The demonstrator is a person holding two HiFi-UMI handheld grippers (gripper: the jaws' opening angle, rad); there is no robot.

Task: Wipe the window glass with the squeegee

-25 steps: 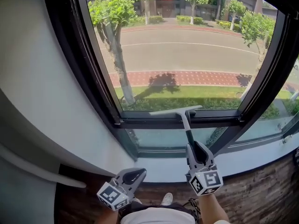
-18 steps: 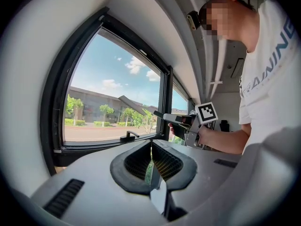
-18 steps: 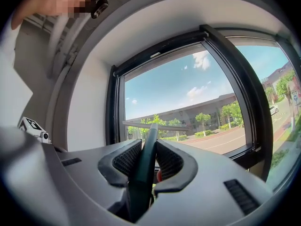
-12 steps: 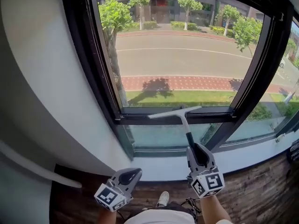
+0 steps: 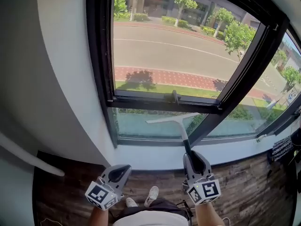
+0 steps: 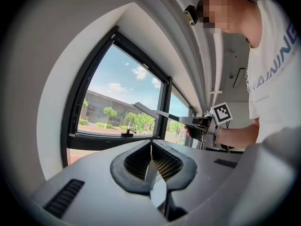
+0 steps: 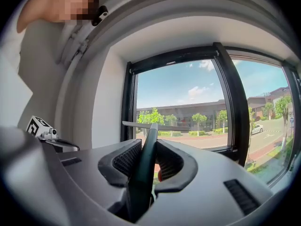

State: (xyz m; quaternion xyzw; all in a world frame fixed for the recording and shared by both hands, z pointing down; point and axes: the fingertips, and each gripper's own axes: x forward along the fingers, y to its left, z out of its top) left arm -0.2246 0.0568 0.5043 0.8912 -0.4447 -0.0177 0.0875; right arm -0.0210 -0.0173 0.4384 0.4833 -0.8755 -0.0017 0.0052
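A squeegee (image 5: 178, 125) with a pale blade and dark handle sticks out of my right gripper (image 5: 194, 161), which is shut on the handle. Its blade (image 5: 170, 119) lies level in front of the lower pane of the window glass (image 5: 164, 51); whether it touches the glass I cannot tell. From the right gripper view the handle (image 7: 143, 166) runs up between the jaws to the blade (image 7: 157, 125). My left gripper (image 5: 117, 174) hangs low at the left, shut with nothing in it. In the left gripper view its pads (image 6: 151, 160) meet, and the squeegee (image 6: 162, 115) shows beyond.
A black window frame (image 5: 162, 102) carries a handle (image 5: 175, 97) on its middle bar. A slanted black post (image 5: 240, 79) splits the panes. White wall (image 5: 61, 79) stands to the left, a white sill (image 5: 155, 161) below, wooden floor (image 5: 254, 192) underneath with shoes (image 5: 151, 196).
The squeegee blade has come down from the middle bar to the lower pane. The view has swung right and down, and both grippers have dropped a little.
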